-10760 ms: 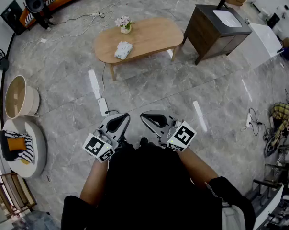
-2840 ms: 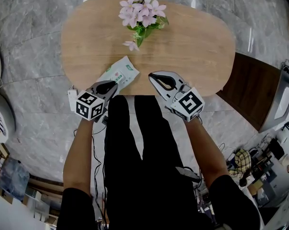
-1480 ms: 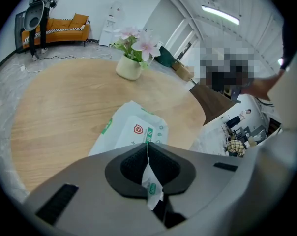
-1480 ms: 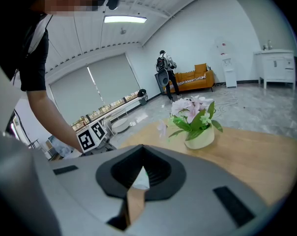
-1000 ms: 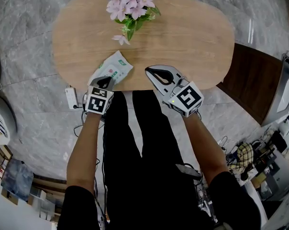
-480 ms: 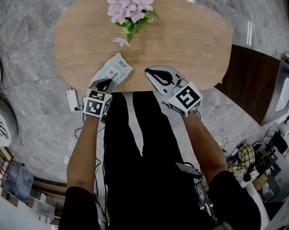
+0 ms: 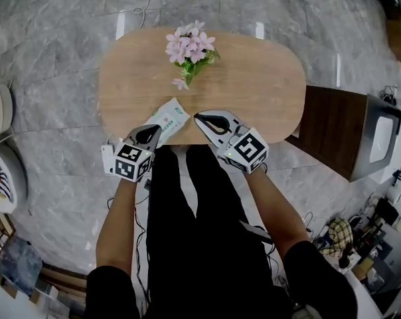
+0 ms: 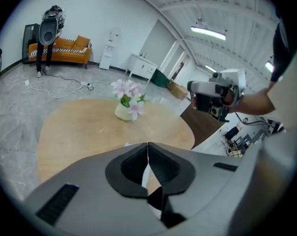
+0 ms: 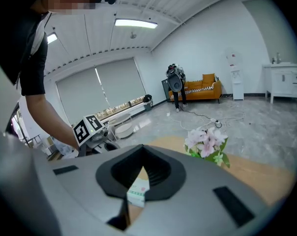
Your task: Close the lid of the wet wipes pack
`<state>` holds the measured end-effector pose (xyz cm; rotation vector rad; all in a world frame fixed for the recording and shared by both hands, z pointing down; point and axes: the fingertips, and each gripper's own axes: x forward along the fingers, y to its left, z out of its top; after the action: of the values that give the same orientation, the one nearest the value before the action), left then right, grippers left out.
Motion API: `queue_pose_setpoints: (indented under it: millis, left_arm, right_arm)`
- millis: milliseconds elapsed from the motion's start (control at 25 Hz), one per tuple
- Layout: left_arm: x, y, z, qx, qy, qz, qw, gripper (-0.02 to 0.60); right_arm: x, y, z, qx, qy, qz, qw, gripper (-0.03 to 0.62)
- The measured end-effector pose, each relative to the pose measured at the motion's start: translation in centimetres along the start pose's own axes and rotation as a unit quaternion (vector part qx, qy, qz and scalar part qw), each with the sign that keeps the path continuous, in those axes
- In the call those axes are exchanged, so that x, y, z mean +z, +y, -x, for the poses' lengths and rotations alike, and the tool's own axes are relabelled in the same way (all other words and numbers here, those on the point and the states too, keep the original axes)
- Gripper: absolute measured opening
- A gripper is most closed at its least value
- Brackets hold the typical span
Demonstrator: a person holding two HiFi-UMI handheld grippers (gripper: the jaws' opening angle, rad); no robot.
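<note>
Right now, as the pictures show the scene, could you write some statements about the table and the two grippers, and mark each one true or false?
1. The wet wipes pack lies on the wooden table, close to the edge nearest the person. True.
2. The flowers stand on the floor beside the table. False: they stand on the table, beyond the pack.
3. The left gripper and the right gripper both have their jaws together. True.
4. The right gripper has lifted the wet wipes pack. False: it holds nothing, and the pack lies on the table.
5. The dark cabinet stands at the table's left end. False: it stands at the right end.
</note>
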<state>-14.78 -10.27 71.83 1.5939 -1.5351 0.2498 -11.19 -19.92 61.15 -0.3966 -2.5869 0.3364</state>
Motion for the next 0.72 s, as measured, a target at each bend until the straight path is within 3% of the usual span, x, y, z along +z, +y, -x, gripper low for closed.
queue_pose_setpoints:
  millis: [320,720]
  left_arm:
    - [9.2,-1.6,8.2,-0.031,-0.096,0.0,0.9949,0.015]
    - [18.8,-6.4,19.3,-0.105,-0.192,-0.063,0.9737,0.015]
  right_arm:
    - [9.0,2.7,1.0,-0.015,-0.03,0.02,0.999,0.009]
    - [20.7,6.6,4.7,-0.056,-0.102,0.057,0.992,0.009]
